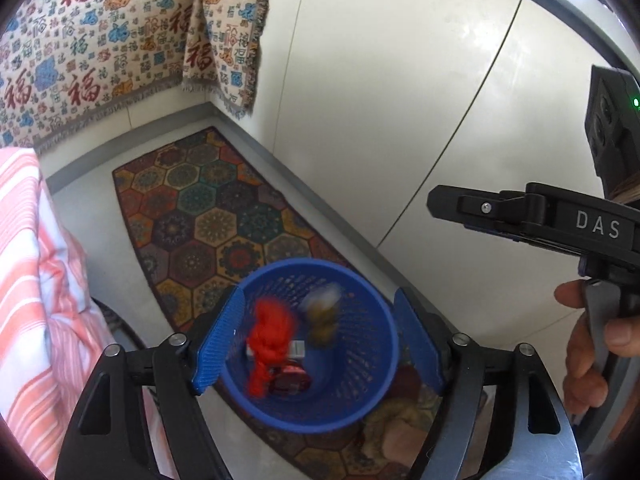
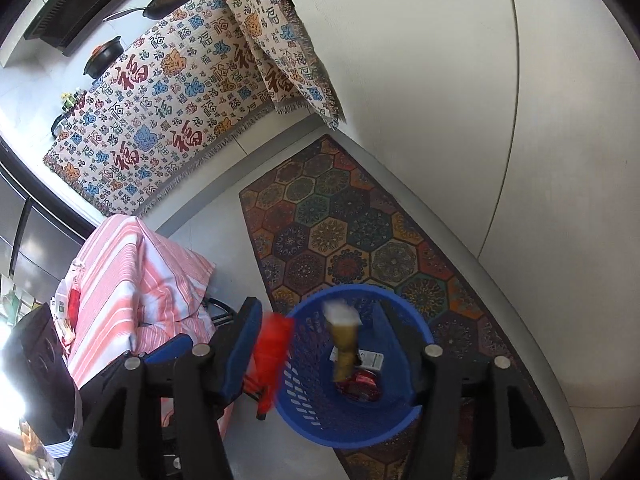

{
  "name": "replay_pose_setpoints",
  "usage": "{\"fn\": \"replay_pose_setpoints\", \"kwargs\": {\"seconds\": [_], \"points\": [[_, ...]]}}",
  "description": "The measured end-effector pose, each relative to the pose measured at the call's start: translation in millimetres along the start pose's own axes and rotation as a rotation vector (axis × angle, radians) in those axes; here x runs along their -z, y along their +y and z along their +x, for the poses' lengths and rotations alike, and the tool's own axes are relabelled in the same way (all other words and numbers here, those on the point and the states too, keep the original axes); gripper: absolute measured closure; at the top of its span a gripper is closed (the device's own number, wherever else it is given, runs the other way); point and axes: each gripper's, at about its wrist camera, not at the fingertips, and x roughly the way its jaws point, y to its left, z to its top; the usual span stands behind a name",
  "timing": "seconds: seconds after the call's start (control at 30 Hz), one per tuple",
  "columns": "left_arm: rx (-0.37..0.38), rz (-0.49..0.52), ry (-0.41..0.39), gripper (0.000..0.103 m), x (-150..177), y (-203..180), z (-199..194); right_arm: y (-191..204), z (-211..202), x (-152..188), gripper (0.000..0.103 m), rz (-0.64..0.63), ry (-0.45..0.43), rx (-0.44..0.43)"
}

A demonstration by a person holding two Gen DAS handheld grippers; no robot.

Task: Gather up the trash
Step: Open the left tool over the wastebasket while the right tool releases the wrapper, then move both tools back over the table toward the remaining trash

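Trash point(image 1: 272, 344) above blue basket point(image 1: 372, 412)

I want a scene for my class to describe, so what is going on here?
A person holds two grippers over a blue basket on a patterned rug. Both stand open; the left gripper and the right gripper grip nothing. A red scrap and a yellowish scrap appear blurred, seemingly dropping into it.

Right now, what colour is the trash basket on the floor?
Blue, with perforated walls; the basket shows best in the left wrist view.
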Motion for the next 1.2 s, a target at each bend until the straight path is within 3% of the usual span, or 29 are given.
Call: {"fn": "replay_pose_setpoints", "kwargs": {"seconds": [0.13, 0.33, 0.47, 0.6, 0.83, 1.07, 1.2], "points": [[0.001, -0.031, -0.03, 0.024, -0.8, 8.1, -22.1, -0.3, -11.2, -1.2, 0.043, -0.003, -0.056, 0.021], [-0.017, -0.095, -0.093, 0.014, 19.7, 34.2, -87.7, 15.2, -31.0, -1.2, 0.043, -0.079, -0.156, 0.091], [-0.079, -0.103, -0.087, 0.011, 55.9, 63.4, -132.6, 35.9, -36.7, 5.3, 0.043, -0.142, -0.186, 0.098], [-0.197, -0.14, -0.069, 0.011, 99.2, 110.3, -169.1, 66.0, -33.6, 20.7, 0.043, -0.242, -0.175, 0.095], [-0.376, -0.285, -0.075, 0.011, 162.7, 206.9, -221.2, 154.0, -16.8, 79.4, 0.043, -0.481, -0.111, 0.044], [-0.479, -0.393, -0.088, 0.011, 195.6, 279.7, -252.2, 292.3, 2.1, 151.9, 0.043, -0.61, 0.05, -0.164], [-0.529, -0.429, -0.078, 0.011, 211.9, 307.6, -257.7, 358.1, 27.5, 184.3, 0.043, -0.684, 0.115, -0.168]]}}
